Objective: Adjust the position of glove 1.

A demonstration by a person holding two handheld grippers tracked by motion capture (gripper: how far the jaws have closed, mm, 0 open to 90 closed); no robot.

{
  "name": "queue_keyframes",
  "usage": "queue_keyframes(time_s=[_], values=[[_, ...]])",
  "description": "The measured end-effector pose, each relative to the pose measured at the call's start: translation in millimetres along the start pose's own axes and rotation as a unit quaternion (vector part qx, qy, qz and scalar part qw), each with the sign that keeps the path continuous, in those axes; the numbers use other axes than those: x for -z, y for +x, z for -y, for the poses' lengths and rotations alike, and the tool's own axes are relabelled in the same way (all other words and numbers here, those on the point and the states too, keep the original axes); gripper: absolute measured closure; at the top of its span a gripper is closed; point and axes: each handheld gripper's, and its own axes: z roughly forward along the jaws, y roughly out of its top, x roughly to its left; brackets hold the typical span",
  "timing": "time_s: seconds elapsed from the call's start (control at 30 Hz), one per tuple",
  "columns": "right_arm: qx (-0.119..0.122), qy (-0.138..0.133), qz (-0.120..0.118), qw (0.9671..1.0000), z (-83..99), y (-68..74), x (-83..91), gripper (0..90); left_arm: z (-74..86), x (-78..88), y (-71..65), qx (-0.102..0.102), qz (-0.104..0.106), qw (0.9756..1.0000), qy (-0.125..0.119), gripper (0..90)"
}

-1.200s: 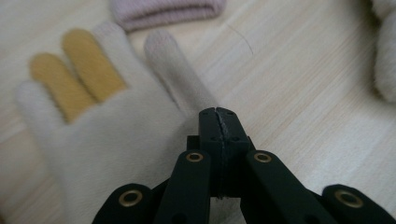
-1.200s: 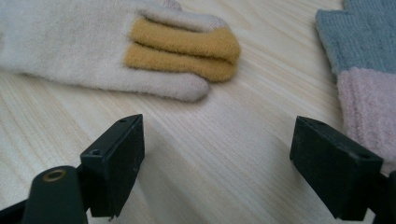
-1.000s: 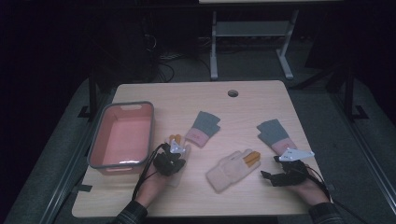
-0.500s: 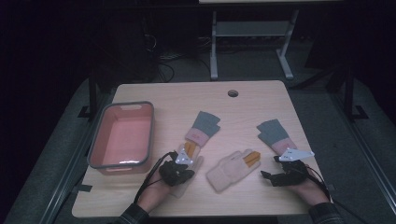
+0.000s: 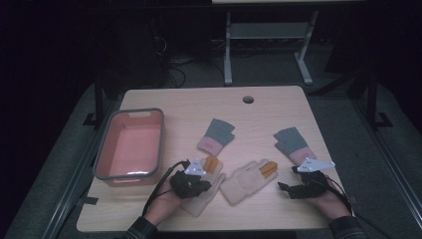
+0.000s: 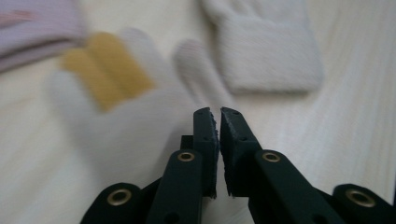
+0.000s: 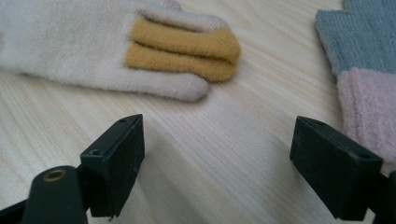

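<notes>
Cream glove (image 5: 201, 191) under low, forward-pointing left claw (image 6: 216, 122), jaws barely parted.

A grey-rimmed pink plastic bin (image 5: 130, 145) is seen at the table's left. 1 grey-and-pink knitted mitten (image 5: 217, 136) lies centrally; a round dark cable hole (image 5: 248, 99) is set near the far edge.

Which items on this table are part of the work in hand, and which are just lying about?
In hand: cream knit glove with yellow fingers under the left gripper, whose empty jaws have just been opening; its matching cream glove beside it.
Lying about: two grey-and-pink knit mitts; pink plastic tub with grey rim.
</notes>
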Motion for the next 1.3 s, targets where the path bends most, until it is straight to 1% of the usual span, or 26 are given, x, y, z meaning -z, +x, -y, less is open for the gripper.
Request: queue_keyframes(time_s=[0.03,0.07,0.1,0.13,0.17,0.2,0.23,0.27,0.3,0.33,0.43,0.47,0.5,0.53,0.6,0.67,0.7,0.77,0.83,0.87,0.93,1.03,1.07,1.13,1.23,1.3], values=[[0.000,0.000,0.000,1.0000,0.0,0.0,0.0,17.4,0.7,4.4,3.4,0.010,-0.012,0.9999,-0.006,82.7],[0.000,0.000,0.000,1.0000,0.0,0.0,0.0,17.4,0.7,4.4,3.4,0.010,-0.012,0.9999,-0.006,80.9],[0.000,0.000,0.000,1.0000,0.0,0.1,0.0,17.4,1.8,8.2,6.2,0.023,-0.022,0.9994,-0.012,80.9],[0.000,0.000,0.000,1.0000,0.0,0.1,0.0,17.4,5.6,15.4,11.9,0.041,-0.037,0.9983,-0.019,76.9],[0.000,0.000,0.000,1.0000,0.0,0.0,0.0,17.4,8.2,18.1,14.4,0.051,-0.042,0.9976,-0.019,74.1],[0.000,0.000,0.000,1.0000,0.0,0.0,0.0,17.4,8.2,18.1,14.4,0.051,-0.042,0.9976,-0.019,71.8],[0.000,0.000,0.000,1.0000,0.0,0.1,0.0,17.4,13.5,21.7,19.2,0.063,-0.050,0.9965,-0.020,70.6],[0.000,0.000,0.000,1.0000,0.0,0.1,0.0,17.4,13.5,21.7,19.2,0.063,-0.050,0.9965,-0.020,68.2],[0.000,0.000,0.000,1.0000,0.0,0.0,0.0,17.4,18.6,22.2,21.9,0.086,-0.048,0.9950,-0.020,64.5],[0.000,0.000,0.000,1.0000,0.0,0.0,0.0,17.4,20.4,22.0,22.4,0.095,-0.045,0.9942,-0.021,60.7],[0.001,-0.001,0.000,1.0000,0.1,0.0,0.0,17.4,24.4,22.4,21.5,0.109,-0.046,0.9927,-0.021,49.7],[0.001,-0.001,0.000,1.0000,0.1,0.0,0.0,17.4,24.4,22.4,21.5,0.109,-0.046,0.9927,-0.021,47.0],[0.002,0.001,0.001,1.0000,0.1,-0.1,0.4,17.4,26.0,23.6,21.1,0.114,-0.047,0.9921,-0.021,47.0],[0.002,0.001,0.001,1.0000,0.1,0.0,0.5,17.4,30.2,25.5,20.4,0.125,-0.041,0.9910,-0.022,43.9],[0.001,0.000,0.000,1.0000,0.2,0.0,0.1,17.4,35.0,25.0,19.4,0.132,-0.033,0.9905,-0.019,42.0],[0.001,0.000,0.000,1.0000,0.2,-0.1,0.2,17.4,37.0,23.3,18.9,0.134,-0.027,0.9906,-0.016,42.5],[0.001,0.000,0.000,1.0000,0.1,-0.1,0.1,17.3,38.9,19.9,19.2,0.136,-0.017,0.9906,-0.005,44.5],[0.001,0.000,0.000,1.0000,0.1,-0.1,0.1,17.3,38.5,16.3,20.0,0.141,-0.005,0.9899,-0.004,50.5],[0.001,0.000,0.000,1.0000,0.2,-0.1,0.1,17.4,38.1,16.1,20.8,0.136,-0.002,0.9907,0.002,57.7],[0.001,0.000,0.000,1.0000,0.2,0.0,0.2,17.4,37.6,15.9,20.1,0.136,0.004,0.9907,0.000,57.7],[0.001,0.000,0.000,1.0000,0.1,-0.1,0.1,17.3,36.4,16.9,18.5,0.127,0.008,0.9918,0.001,70.8],[0.000,0.000,0.000,1.0000,0.1,0.0,0.1,17.3,34.3,20.9,17.2,0.122,0.006,0.9925,-0.003,79.6],[0.001,0.000,0.000,1.0000,0.1,-0.1,0.0,17.3,33.3,23.1,17.6,0.115,0.005,0.9933,0.000,81.2],[0.001,0.000,0.000,1.0000,0.1,-0.1,0.1,17.3,32.2,24.2,16.6,0.117,0.003,0.9931,-0.008,82.8],[-0.001,-0.001,0.000,1.0000,-0.1,0.3,-0.2,17.2,27.9,29.7,16.2,0.107,0.007,0.9940,-0.020,83.5],[0.001,0.010,0.004,0.9999,-1.9,0.7,0.8,18.6,21.8,34.7,14.4,0.095,0.014,0.9950,-0.031,83.7]])
